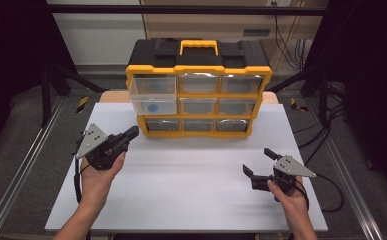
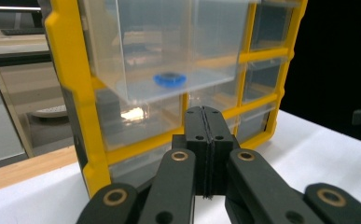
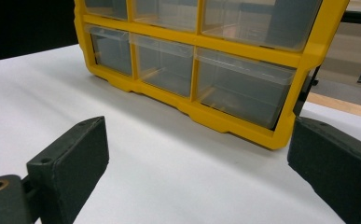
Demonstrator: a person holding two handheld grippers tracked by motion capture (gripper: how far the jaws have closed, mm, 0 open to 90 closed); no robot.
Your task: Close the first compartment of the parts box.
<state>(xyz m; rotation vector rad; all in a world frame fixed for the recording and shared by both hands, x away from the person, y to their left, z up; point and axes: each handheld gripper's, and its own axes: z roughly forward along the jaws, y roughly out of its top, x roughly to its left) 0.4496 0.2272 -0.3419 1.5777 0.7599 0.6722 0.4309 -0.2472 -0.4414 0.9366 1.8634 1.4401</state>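
A yellow and black drawer organizer [image 1: 199, 68] with several clear drawers stands at the back middle of the white tabletop [image 1: 191, 195]. Its top left drawer [image 1: 153, 94] is pulled out, and a small blue round thing [image 1: 152, 107] lies inside. My left gripper [image 1: 132, 132] is shut and empty, held above the table just in front of the organizer's lower left corner. In the left gripper view, the gripper's [image 2: 205, 122] jaws are pressed together below the pulled-out drawer [image 2: 169, 46] and the blue thing [image 2: 169, 79]. My right gripper [image 1: 257, 161] rests open at the right front; in the right gripper view, that gripper [image 3: 206, 163] holds nothing and faces the organizer's [image 3: 243, 45] bottom row.
The tabletop sits on a wooden bench, and metal rails run along both sides of the floor. Cables hang at the back right. A black frame bar crosses above the organizer.
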